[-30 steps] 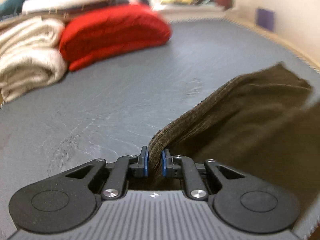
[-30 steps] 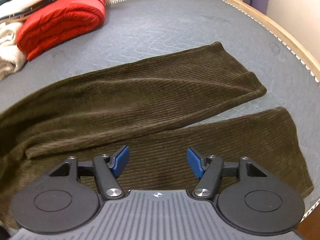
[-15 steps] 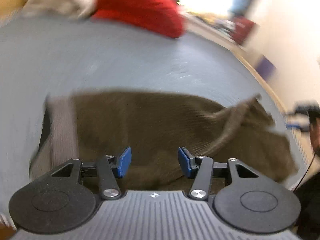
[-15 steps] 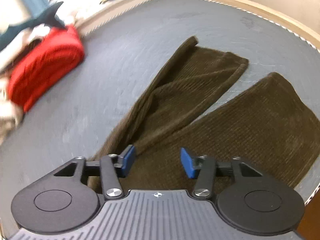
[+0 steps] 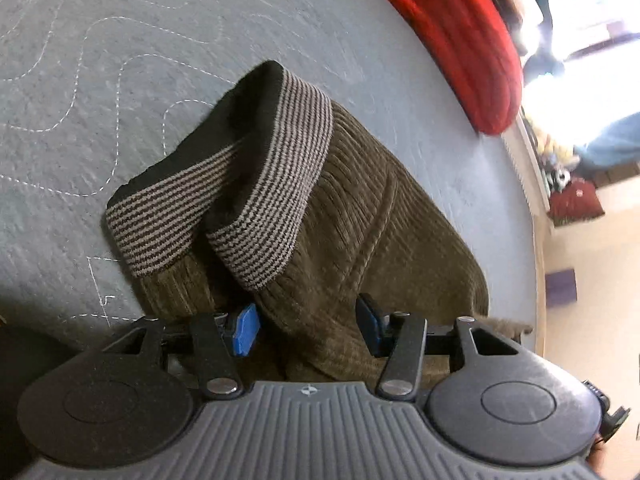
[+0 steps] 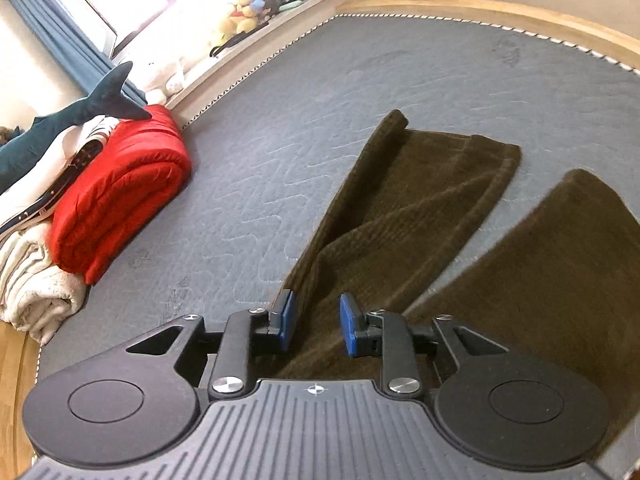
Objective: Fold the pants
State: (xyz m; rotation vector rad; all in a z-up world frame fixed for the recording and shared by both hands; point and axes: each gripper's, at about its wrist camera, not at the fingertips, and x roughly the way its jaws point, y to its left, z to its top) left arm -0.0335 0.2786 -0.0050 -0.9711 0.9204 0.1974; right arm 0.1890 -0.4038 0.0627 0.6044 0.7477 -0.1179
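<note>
From the left wrist view, the left gripper (image 5: pixel 306 328) stands wide open with nothing pinched, its jaws straddling the pants (image 5: pixel 360 232) just behind the striped waistband (image 5: pixel 276 184); closing on both layers at once looks wisest (bare mattress (image 5: pixel 120 40) lies ahead-left). From the right wrist view, the right gripper (image 6: pixel 314 322) is partly open, empty, over the nearer leg's rumpled edge; the red blanket (image 6: pixel 120 196) sits well left, leaving room.
</note>
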